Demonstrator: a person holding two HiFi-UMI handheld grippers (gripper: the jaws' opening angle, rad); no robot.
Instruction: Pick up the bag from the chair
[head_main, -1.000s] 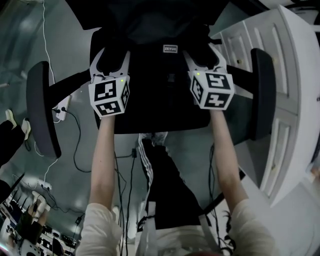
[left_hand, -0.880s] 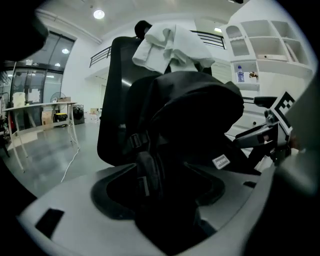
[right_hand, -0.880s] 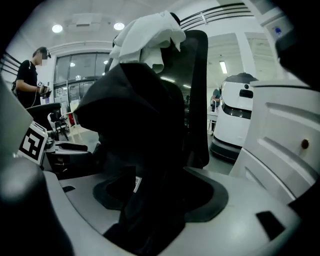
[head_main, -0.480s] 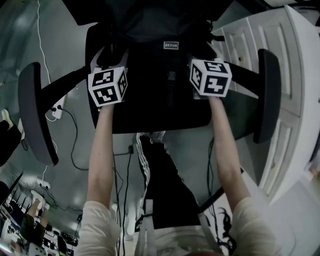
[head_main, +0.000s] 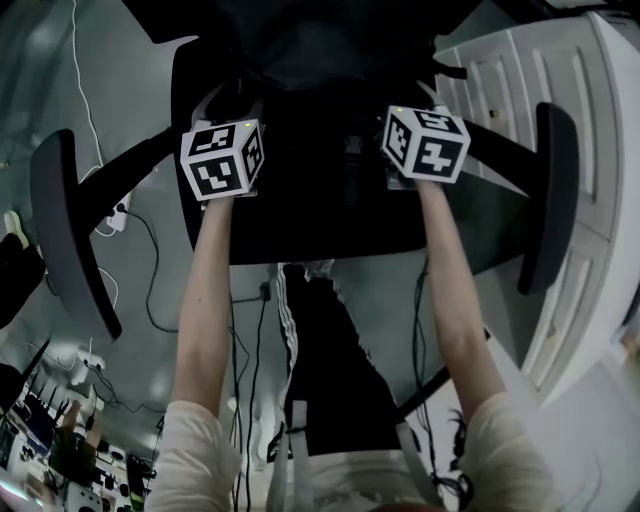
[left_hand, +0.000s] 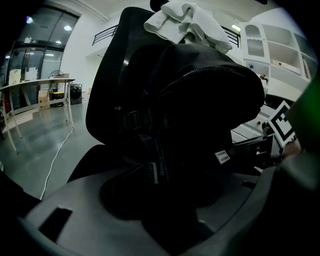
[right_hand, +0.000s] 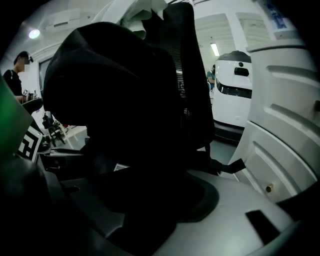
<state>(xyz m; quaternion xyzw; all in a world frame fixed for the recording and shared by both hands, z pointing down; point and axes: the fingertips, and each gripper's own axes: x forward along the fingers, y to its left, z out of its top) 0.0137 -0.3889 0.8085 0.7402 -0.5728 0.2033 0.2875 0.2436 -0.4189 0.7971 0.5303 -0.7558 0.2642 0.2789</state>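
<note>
Because the black backpack stands upright on the seat of the office chair, leaning on the backrest between the armrests, both tongs come at it from the front, one per flank.

On the left tongs the jaws are wide apart and have just been closing. The backpack's left side fabric and a strap with a buckle sit between them. No pad visibly presses yet, so they are released, not clamped.

The right tongs are the same: jaws spread, just been closing, the backpack's right flank bulging into the gap, no bite visible.

The mirrored placement makes sense. The bag is broad and soft, and a hold on one side would likely let it swing or slump. Two side holds should keep it level on the lift. Both tongs tilt downward toward the lower half, probably to get round the bulk instead of pinching only the top.

In the head view the two marker cubes sit level with each other and the arms are stretched out parallel.

A white cloth is draped over the backrest top, just above the backpack, and may drag off if the bag brushes it going up. A white cabinet stands close beside the right armrest, so there is little room to swing that way.

My read of the step is closing for the grasp. The lift has not begun and the bag rests fully on the seat.
</note>
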